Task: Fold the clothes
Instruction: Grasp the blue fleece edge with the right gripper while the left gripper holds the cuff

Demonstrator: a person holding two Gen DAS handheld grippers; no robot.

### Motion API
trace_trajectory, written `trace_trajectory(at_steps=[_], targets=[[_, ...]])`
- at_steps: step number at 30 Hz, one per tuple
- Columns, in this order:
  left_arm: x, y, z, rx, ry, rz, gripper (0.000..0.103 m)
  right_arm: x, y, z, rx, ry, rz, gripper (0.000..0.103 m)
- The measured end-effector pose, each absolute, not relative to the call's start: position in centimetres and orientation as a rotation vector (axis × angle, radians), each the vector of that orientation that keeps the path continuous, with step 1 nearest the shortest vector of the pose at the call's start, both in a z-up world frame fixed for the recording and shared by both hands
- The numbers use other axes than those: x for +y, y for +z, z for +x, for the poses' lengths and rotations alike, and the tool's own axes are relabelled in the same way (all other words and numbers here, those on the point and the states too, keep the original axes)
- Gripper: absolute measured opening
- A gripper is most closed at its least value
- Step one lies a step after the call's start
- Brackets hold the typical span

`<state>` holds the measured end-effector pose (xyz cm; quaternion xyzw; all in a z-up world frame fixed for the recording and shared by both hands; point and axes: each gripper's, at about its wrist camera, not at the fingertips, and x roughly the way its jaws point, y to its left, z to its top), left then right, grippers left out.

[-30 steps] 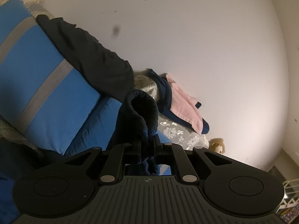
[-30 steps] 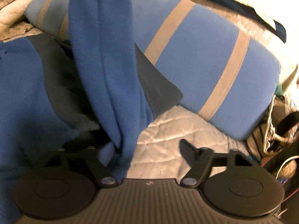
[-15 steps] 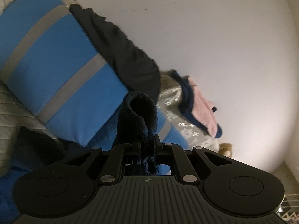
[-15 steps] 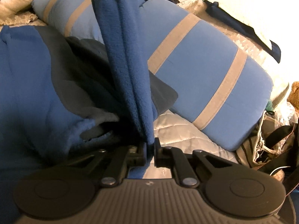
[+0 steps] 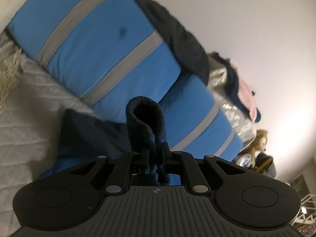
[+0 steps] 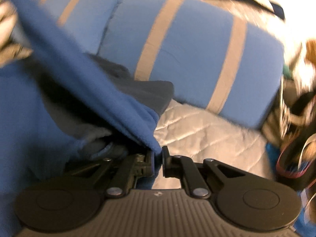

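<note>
Blue fleece (image 6: 83, 75) (grey-striped blue pillow (image 5: 102, 45)).

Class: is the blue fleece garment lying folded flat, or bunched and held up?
Bunched and held: the left tool and right tool each pinch the blue fleece garment.

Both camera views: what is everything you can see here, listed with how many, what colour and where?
fleece garment: one, blue with dark grey panels, lifted above the bed, pinched by both tools
striped pillows: two, blue with grey bands, behind the garment
quilt: one, pale, covering the bed
dark cloth: one, black, draped behind the pillows
folded clothes: a small pile, navy and pink, far right by the wall
stuffed toy: one, tan, beyond the bed
left tool: black, shut on a fleece fold
right tool: black, shut on the fleece edge
</note>
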<state>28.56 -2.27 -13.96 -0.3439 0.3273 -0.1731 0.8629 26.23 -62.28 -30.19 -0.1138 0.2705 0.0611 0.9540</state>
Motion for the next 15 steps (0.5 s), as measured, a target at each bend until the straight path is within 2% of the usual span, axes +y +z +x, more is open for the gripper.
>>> trace_trajectory(at_steps=[7, 15], targets=[[-1.3, -17.8, 27.4, 0.733, -0.399, -0.650, 0.011, -66.0, -30.1, 27.7, 0.627, 0.129, 0.053, 0.024], [-0.5, -22.6, 25.8, 0.824, -0.381, -0.550, 0.012, -66.1, -30.7, 27.8, 0.655, 0.124, 0.099, 0.033]])
